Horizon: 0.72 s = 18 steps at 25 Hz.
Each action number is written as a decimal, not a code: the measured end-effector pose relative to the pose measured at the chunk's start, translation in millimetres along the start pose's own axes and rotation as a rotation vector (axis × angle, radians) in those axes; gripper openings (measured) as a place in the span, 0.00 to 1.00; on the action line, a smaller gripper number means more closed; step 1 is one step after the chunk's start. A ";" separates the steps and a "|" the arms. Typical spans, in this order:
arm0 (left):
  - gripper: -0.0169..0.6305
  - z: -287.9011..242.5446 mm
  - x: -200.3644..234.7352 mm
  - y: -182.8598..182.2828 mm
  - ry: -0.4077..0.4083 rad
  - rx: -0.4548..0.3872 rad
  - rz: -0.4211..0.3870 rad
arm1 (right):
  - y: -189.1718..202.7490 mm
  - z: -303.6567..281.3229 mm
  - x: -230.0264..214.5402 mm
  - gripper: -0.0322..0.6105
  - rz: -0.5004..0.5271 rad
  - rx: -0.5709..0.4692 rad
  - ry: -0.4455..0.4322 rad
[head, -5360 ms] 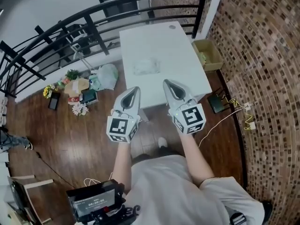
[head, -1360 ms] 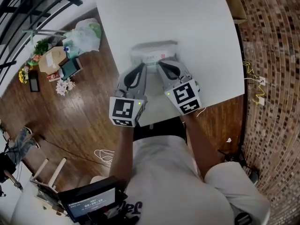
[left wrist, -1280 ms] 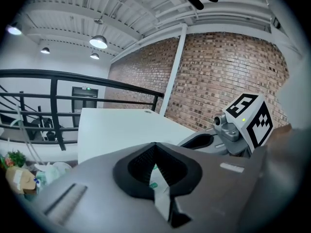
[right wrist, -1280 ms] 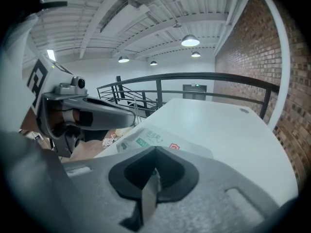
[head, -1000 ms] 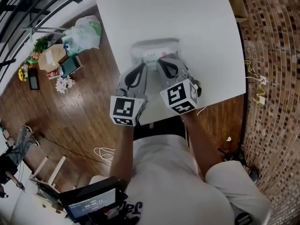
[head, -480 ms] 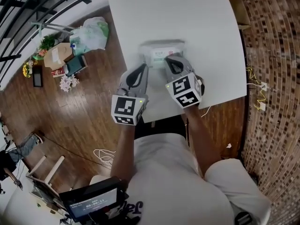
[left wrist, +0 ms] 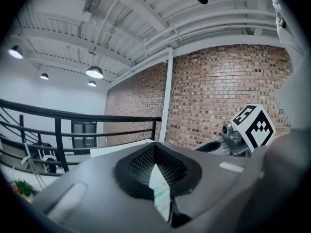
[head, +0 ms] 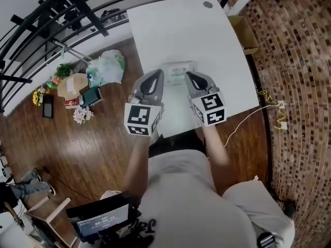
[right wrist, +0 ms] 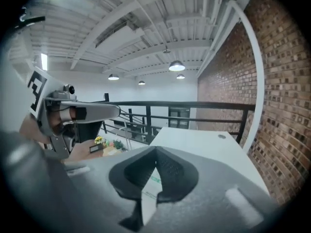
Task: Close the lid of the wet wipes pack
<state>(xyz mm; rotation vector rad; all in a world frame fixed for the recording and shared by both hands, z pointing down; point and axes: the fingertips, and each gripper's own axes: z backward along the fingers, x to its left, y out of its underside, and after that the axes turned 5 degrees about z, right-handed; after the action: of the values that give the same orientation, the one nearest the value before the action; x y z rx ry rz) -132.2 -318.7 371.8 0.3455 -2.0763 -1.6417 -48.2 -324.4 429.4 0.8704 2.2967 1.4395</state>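
One wet wipes pack (head: pixel 177 70) lies flat on the white desk (head: pixel 176 25), a little above the middle of the head view and toward the desk's near edge. The two grippers hang over it. The left gripper (head: pixel 156 74) points at the pack's left end and the right gripper (head: pixel 190 76) at its right end, both apparently lifted clear of it.

In the left gripper view the jaws meet at their tips and clamp nothing; a sliver of the pack (left wrist: pixel 161 198) shows in the slit below them. The right gripper view shows the same, with tips together, nothing held, and the pack (right wrist: pixel 149 191) glimpsed beneath.

The pack is too small in the head view to tell whether its lid is up or down. If it is up, a sound approach would be to steady one end with one closed tip. The other tip would then press the flap flat from above until it seats, pushing straight down so the light pack does not skid across the desk.

The count is one pack, one desk and two grippers.
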 end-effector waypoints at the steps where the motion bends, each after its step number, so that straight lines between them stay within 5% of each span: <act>1: 0.05 9.2 -4.9 -10.5 0.007 -0.020 -0.016 | -12.3 12.5 5.4 0.04 0.005 -0.031 0.018; 10: 0.05 79.4 -74.6 -38.8 -0.013 -0.126 -0.047 | -63.9 135.4 36.4 0.04 -0.027 -0.292 0.121; 18: 0.05 170.4 -162.0 -18.2 -0.164 -0.188 -0.088 | -33.8 253.9 69.0 0.04 -0.015 -0.405 0.110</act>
<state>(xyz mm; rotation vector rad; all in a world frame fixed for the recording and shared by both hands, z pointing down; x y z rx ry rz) -80.7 -103.1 291.4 0.2497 -2.0250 -1.9596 23.3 -111.5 288.1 0.6643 1.9665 1.8958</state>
